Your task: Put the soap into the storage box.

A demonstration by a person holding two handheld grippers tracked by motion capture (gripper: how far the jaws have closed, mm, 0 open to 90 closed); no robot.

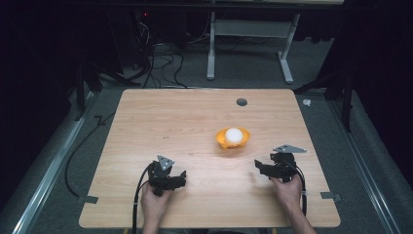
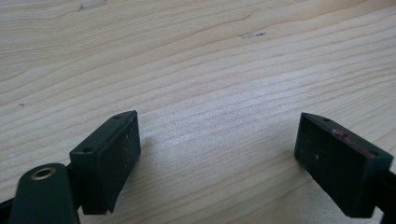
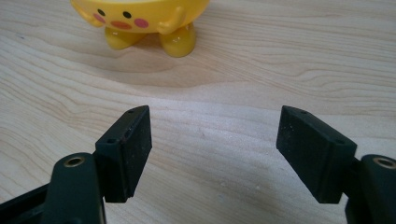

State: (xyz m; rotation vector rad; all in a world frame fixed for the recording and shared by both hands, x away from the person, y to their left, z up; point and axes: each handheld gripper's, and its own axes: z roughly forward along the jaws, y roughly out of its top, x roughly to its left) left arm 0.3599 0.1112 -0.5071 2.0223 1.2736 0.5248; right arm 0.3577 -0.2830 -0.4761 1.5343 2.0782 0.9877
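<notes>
- Sitting upright on its own stubby feet, the yellow bowl [image 1: 233, 138] is a duck-faced cup with a white ball [image 1: 234, 134] resting in its mouth; it stands right of centre on the wooden table [image 1: 160, 117].
- In the right gripper view the bowl [image 3: 140, 21] shows painted eyes, pink cheeks and two small arms; its face is turned toward that gripper, its top cut off by the frame edge.
- Right gripper [image 1: 260, 168] lies nearest the bowl, on the person's side of it and a little to its right, apart from it. Jaws spread wide, nothing between them but bare wood [image 3: 215, 154]. Judgement: held open and aimed at the bowl to be ready for a reach.
- Left gripper [image 1: 181, 178] rests farther from the bowl, on the person's side and well to its left. Jaws also spread, empty, over plain grain [image 2: 215, 140]. Judgement: parked low, out of the right gripper's path.
- Each gripper is held by a hand [image 1: 155, 204] coming in from the near edge.
- Room: open tabletop all round the bowl; a dark round hole [image 1: 241, 102] lies beyond the bowl, toward the far edge. Table's right edge is closer to the bowl than the left edge.
- Beyond the bowl, past the far edge: cables [image 1: 160, 63] and a white frame [image 1: 251, 46] on the floor.
</notes>
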